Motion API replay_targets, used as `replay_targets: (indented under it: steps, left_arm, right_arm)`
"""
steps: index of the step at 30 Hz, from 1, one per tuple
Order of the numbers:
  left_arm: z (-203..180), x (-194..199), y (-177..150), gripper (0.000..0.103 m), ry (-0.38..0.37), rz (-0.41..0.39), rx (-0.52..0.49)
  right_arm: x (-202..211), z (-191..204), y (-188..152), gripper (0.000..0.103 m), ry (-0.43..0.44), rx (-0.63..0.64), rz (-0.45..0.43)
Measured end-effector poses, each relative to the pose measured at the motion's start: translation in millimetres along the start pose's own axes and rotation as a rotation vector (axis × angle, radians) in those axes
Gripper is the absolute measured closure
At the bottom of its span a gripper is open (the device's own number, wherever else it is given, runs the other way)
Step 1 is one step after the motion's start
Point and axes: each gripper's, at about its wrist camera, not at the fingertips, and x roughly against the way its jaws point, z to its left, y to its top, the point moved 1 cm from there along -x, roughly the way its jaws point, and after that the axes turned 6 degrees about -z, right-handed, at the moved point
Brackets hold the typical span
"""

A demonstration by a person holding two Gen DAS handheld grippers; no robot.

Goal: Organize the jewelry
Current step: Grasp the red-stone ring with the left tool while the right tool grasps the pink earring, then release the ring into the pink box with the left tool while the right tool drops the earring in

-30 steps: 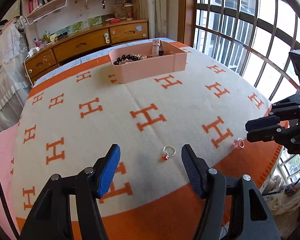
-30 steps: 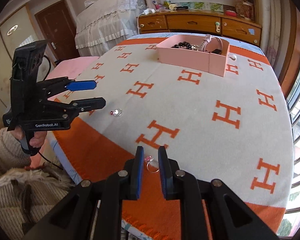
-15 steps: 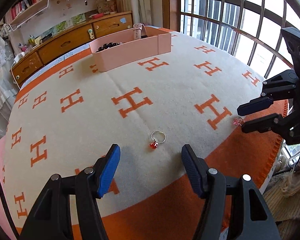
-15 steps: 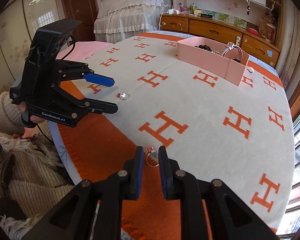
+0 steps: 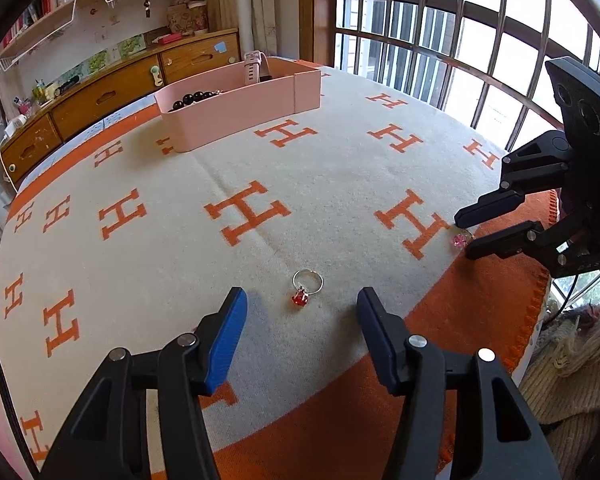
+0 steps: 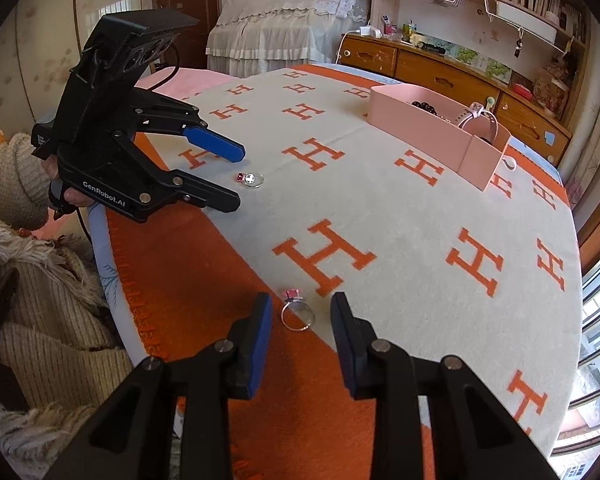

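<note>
A silver ring with a red stone [image 5: 305, 290] lies on the H-patterned blanket [image 5: 180, 248], just ahead of my left gripper [image 5: 299, 312], which is open around it. It also shows in the right wrist view [image 6: 251, 179]. A silver ring with a pink stone [image 6: 295, 309] lies between the fingers of my open right gripper [image 6: 300, 312], at the border of the orange band. In the left wrist view the pink ring [image 5: 460, 239] sits between the right gripper's fingers [image 5: 466, 234]. A pink organizer box [image 5: 240, 104] with black beads and a pink watch stands at the far side.
A wooden dresser [image 5: 112, 92] stands behind the table. Barred windows [image 5: 440, 32] are on the right of the left wrist view. A draped bed [image 6: 284, 24] is in the back. The blanket's orange edge [image 6: 140, 280] runs near me.
My right gripper has opened from nearly shut to wide around the pink-stone ring. Both grippers have moved closer to their rings.
</note>
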Motion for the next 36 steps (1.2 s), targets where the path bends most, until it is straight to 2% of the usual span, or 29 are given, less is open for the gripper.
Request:
replay_targets:
  steps: [3, 8, 12, 19, 23, 26, 29, 33, 36]
  left_arm:
    - [-0.3, -1.2, 1.7, 0.059, -0.018, -0.003, -0.010]
    - [-0.1, -1.7, 3.1, 0.084, -0.033, -0.002, -0.020]
    - [-1.4, -1.3, 2.7, 0.095, -0.036, 0.001, -0.020]
    - [1.2, -0.2, 3.4, 0.097, -0.025, -0.009, 0.053]
    - [2.5, 7.5, 16.6, 0.098, -0.031, -0.025, 0.079]
    - [4.6, 20.3, 39.3, 0.097, -0.015, -0.073, 0.079]
    - [11.5, 25.6, 66.8, 0.097, 0.034, -0.107, 0.085]
    - [29.0, 18.4, 108.3, 0.098, 0.124, -0.126, 0.125]
    - [48.6, 7.5, 136.7, 0.097, 0.187, -0.138, 0.181]
  right_arm:
    - [0.4, -0.4, 0.1, 0.087, 0.000, 0.000, -0.002]
    - [1.9, -3.0, -0.9, 0.087, 0.010, -0.029, -0.014]
    - [2.6, -5.1, -2.2, 0.087, 0.018, -0.056, -0.023]
    - [2.1, -8.4, 3.4, 0.087, 0.025, -0.089, -0.039]
    - [8.7, -17.7, 20.9, 0.087, 0.018, -0.119, -0.085]
    - [15.5, -31.9, 45.0, 0.087, 0.003, -0.147, -0.138]
    - [21.4, -49.4, 77.7, 0.087, -0.019, -0.185, -0.197]
    - [19.7, -75.1, 122.1, 0.087, -0.059, -0.241, -0.255]
    - [10.1, -96.8, 150.1, 0.087, -0.094, -0.304, -0.266]
